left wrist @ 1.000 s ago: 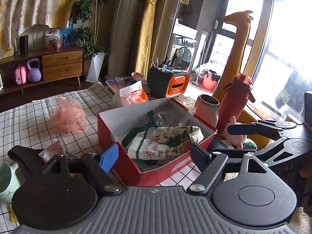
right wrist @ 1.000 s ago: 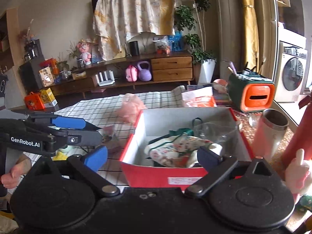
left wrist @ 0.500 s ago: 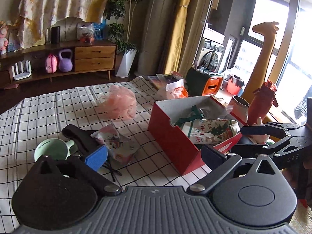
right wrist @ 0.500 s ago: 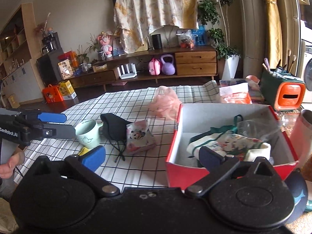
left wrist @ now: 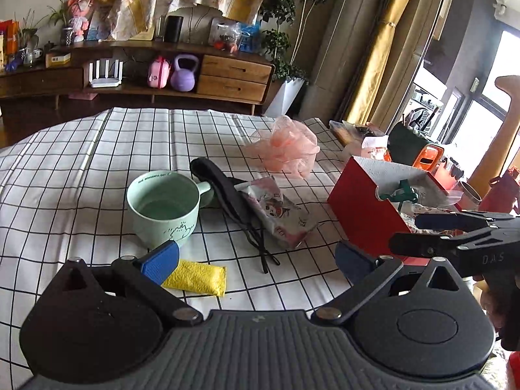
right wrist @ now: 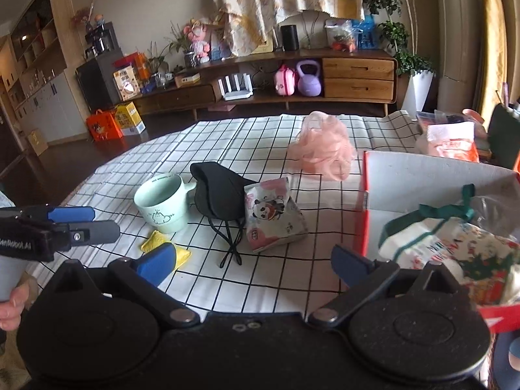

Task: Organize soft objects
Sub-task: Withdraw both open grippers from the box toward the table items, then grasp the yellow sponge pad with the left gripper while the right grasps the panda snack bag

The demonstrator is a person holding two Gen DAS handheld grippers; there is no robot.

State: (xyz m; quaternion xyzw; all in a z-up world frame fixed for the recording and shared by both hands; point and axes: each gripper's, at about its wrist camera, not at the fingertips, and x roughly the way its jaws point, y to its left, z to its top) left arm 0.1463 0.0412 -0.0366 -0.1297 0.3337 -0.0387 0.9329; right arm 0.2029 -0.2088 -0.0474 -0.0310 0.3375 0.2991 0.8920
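The panda-print tissue pack (right wrist: 274, 214) lies on the checked surface (right wrist: 227, 136), touching the black face mask (right wrist: 221, 195) and near the red box (right wrist: 422, 178). It looks like the next pick. Both the left tool (left wrist: 256, 256) and right tool (right wrist: 253, 260) hover wide apart and empty. Close across the pack's middle, clear of the mask's strings and the mint mug (right wrist: 162, 204).

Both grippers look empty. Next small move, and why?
Probably ease the left gripper forward onto the panda packet. Its jaws are open and empty, the packet lies loose on the cloth just ahead, and the red box beside it already holds a soft bag.
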